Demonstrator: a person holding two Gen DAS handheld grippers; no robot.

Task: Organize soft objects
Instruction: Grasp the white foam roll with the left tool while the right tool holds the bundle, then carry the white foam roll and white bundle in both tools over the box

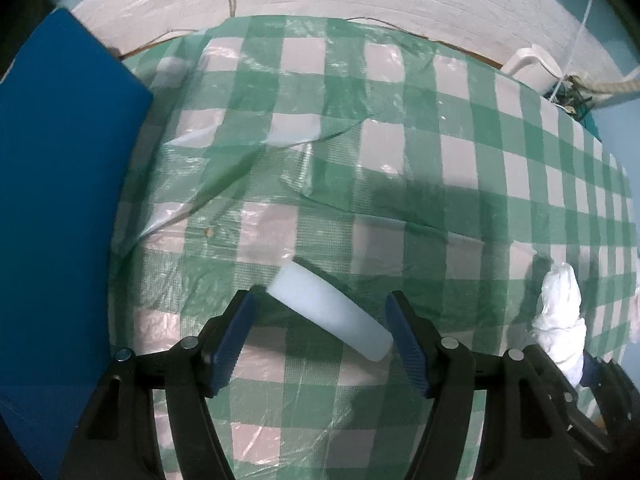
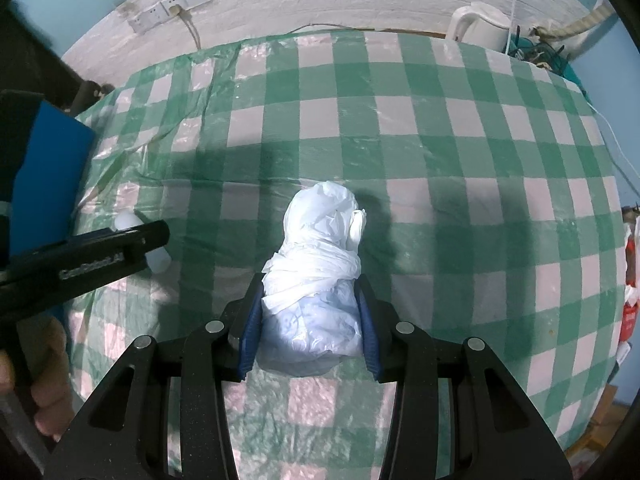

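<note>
A pale foam cylinder (image 1: 332, 312) lies slantwise on the green-and-white checked tablecloth (image 1: 400, 120). My left gripper (image 1: 322, 298) points down over it, open, with the cylinder between the blue pads (image 1: 236, 332) and not squeezed. In the right wrist view the left gripper's black body (image 2: 100, 248) hides most of that cylinder (image 2: 126, 220). My right gripper (image 2: 310, 282) is shut on a white plastic bag bundle (image 2: 320, 248), which sticks out forward past the fingertips. The bundle (image 1: 560, 312) also shows at the right edge of the left wrist view.
A blue board (image 1: 60, 200) lies along the left side of the table. A white kettle (image 2: 480, 24) and tangled cords stand at the back right corner. A power strip (image 2: 168, 12) hangs on the white wall. A person's hand (image 2: 48, 400) holds the left tool.
</note>
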